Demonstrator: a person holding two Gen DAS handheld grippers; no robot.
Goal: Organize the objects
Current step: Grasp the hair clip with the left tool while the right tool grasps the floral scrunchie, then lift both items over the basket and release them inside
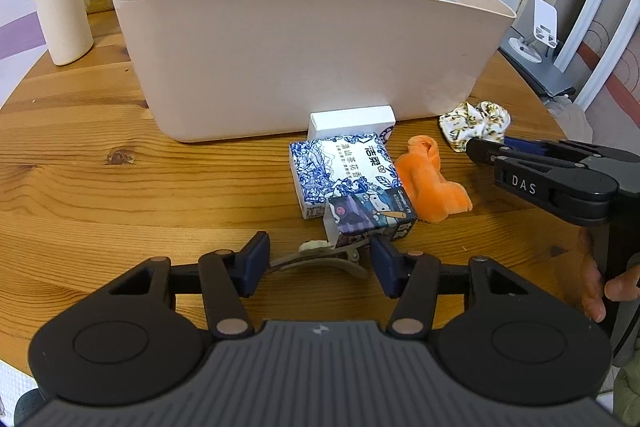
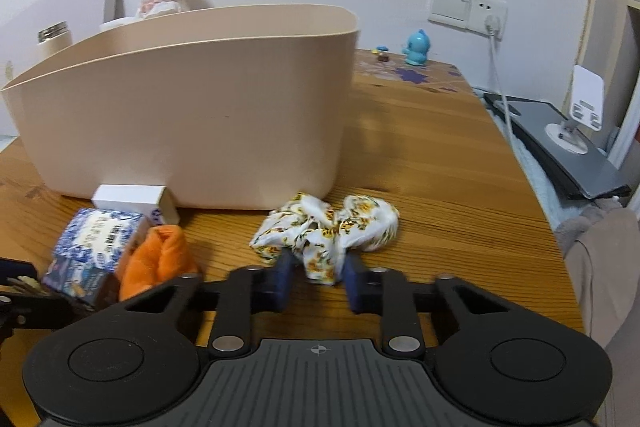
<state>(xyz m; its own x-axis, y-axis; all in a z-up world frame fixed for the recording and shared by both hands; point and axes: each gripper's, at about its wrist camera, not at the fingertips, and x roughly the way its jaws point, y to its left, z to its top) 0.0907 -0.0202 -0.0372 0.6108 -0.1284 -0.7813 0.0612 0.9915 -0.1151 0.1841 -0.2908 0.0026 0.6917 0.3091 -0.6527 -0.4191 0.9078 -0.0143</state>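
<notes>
Left side: the left gripper [image 1: 318, 263] is sitting low over the wooden table [image 1: 120, 187], its jaws standing wide apart and gripping nothing. A grey hair clip [image 1: 320, 261] is lying between the pads, its far end reaching beside the small cartoon-printed box [image 1: 370, 221]. To take it cleanly, the pads should be closing across the clip's narrow body, staying clear of that box.

Centre: the blue-and-white box [image 1: 340, 171], a white box [image 1: 352, 123] and an orange cloth [image 1: 434, 183] are waiting on the table just in front of the beige bin [image 1: 304, 67], the likely destination.

Right side: the right gripper [image 2: 318, 273] is straddling the floral scrunchie [image 2: 326, 231], jaws partly open with fabric between them; whether the pads are already pressing it cannot be told. The scrunchie is resting on the table near the bin's corner. Advisable: gather the bunched middle rather than a loose fold, then lift high enough to clear the rim
</notes>
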